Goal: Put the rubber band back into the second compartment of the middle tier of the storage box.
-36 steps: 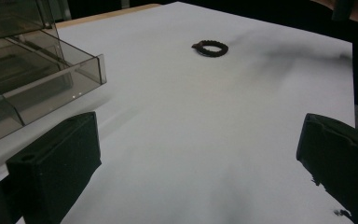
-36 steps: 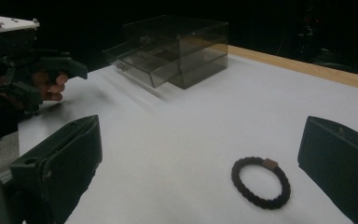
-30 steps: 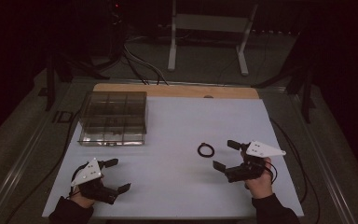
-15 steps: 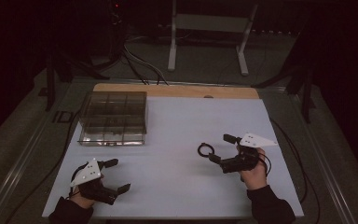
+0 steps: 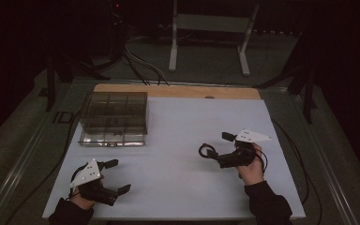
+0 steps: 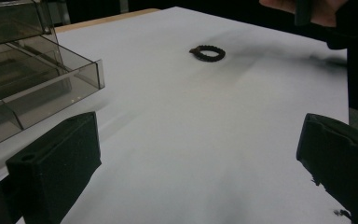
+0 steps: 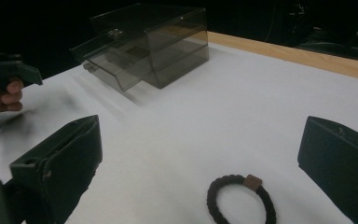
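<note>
Hair tie [image 7: 240,199] lying flat on the white counter [image 5: 178,140], round, no long axis, brown clasp facing far side. Right tool [image 5: 215,148] released, jaws now straddling it; earlier it was hanging back. Left tool [image 5: 114,176] released, idling near edge, unchanged.

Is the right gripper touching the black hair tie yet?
Apart. In the right gripper view the hair tie lies flat on the white table between the open jaws of the right gripper, with bare table showing on both sides of it.
</note>
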The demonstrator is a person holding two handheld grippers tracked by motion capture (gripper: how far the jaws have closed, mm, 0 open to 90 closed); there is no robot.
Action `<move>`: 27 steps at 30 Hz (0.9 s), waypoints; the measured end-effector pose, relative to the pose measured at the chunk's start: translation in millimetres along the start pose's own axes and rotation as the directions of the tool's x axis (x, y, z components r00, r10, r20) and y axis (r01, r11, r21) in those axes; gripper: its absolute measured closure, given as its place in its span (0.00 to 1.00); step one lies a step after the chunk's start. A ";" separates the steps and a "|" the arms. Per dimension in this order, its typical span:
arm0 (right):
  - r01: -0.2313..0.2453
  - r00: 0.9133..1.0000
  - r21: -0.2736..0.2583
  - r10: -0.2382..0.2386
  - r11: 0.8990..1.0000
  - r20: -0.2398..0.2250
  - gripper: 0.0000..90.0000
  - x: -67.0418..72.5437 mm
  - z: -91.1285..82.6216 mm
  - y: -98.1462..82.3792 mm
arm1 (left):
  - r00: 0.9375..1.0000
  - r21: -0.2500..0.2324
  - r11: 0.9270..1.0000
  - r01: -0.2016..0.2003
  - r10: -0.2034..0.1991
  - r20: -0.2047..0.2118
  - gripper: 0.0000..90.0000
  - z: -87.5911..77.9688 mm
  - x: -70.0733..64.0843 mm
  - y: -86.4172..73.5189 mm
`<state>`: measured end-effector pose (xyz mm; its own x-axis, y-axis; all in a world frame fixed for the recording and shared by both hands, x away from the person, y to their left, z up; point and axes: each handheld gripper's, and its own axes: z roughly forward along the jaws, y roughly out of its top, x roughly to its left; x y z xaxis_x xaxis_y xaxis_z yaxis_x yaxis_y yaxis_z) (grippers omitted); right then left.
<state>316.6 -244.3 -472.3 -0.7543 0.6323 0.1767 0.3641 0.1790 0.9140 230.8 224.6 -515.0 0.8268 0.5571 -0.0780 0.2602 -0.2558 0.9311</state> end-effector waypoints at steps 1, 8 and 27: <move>0.000 1.000 0.006 0.000 1.000 0.006 0.00 -1.3 2.3 0.3 | 1.000 0.001 1.000 -0.002 0.002 0.000 0.00 0.0 0.0 0.0; -0.009 1.000 0.019 0.008 1.000 0.022 0.00 -5.8 8.1 -0.6 | 1.000 0.009 1.000 -0.003 0.003 -0.002 0.00 0.5 -0.4 -0.5; -0.035 0.996 0.086 0.028 0.996 0.080 0.00 -21.9 27.8 -10.4 | 1.000 0.006 1.000 -0.002 0.002 -0.003 0.00 -0.3 -0.3 -0.6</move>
<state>344.5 -239.0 -495.8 -0.6980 0.6950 0.1726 0.4360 0.2213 0.8723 230.2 224.8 -515.4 0.8255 0.5593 -0.0752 0.2618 -0.2615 0.9290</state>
